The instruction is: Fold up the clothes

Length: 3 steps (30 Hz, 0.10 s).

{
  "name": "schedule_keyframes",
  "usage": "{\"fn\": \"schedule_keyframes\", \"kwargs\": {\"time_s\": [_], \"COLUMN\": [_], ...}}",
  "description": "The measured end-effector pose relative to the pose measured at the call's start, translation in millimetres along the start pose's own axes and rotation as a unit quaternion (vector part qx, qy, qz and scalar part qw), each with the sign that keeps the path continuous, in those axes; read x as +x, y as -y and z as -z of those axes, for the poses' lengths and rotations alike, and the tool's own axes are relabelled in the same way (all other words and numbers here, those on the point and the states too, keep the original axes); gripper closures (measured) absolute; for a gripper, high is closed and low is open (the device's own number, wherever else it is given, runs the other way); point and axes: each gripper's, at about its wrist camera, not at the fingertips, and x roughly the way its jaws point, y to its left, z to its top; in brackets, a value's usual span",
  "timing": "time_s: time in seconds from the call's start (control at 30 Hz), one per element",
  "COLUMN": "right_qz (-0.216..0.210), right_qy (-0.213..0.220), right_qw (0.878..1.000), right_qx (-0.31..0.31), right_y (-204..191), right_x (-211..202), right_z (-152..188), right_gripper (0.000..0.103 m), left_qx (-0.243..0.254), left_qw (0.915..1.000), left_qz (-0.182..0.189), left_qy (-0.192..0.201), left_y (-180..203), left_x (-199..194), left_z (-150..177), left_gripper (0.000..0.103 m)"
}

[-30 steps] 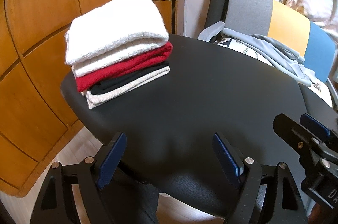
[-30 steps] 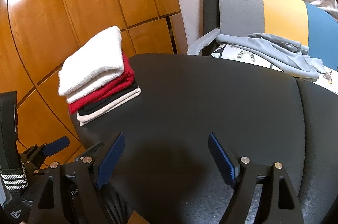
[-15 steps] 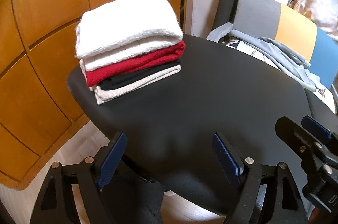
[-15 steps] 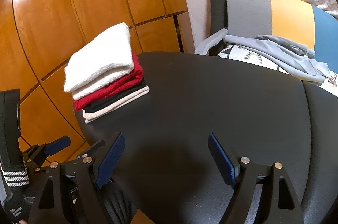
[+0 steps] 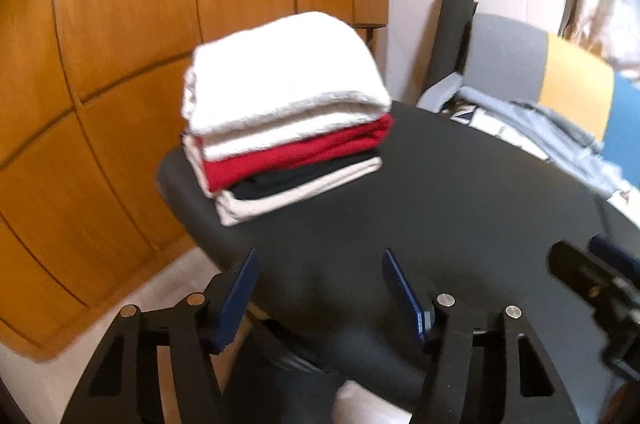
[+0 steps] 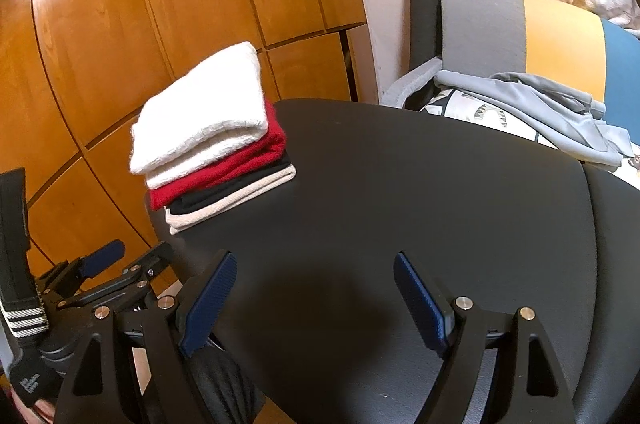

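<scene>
Currently the left gripper (image 5: 318,288) is closing its jaws with nothing between them, while the right gripper (image 6: 314,288) is hovering with jaws apart and empty above the black table (image 6: 420,203). Folded clothes (image 6: 208,139) are sitting stacked at the table's far left corner; unfolded grey clothes (image 6: 552,111) are lying on the chair (image 6: 520,27) beyond.
</scene>
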Motion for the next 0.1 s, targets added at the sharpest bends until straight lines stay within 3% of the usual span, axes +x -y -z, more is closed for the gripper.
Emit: {"fn": "schedule_keyframes", "kwargs": {"time_s": [0.1], "right_qz": [-0.003], "right_qy": [-0.004], "right_qw": [1.0], "right_qx": [-0.003], "right_y": [-3.6], "right_x": [2.8], "right_z": [0.3], "right_gripper": [0.02], "left_qx": [-0.015], "left_qw": [0.9998], "left_qz": [-0.011], "left_qy": [-0.01], "left_y": [-8.1], "left_x": [3.6], "left_z": [1.6], "left_gripper": [0.04]}}
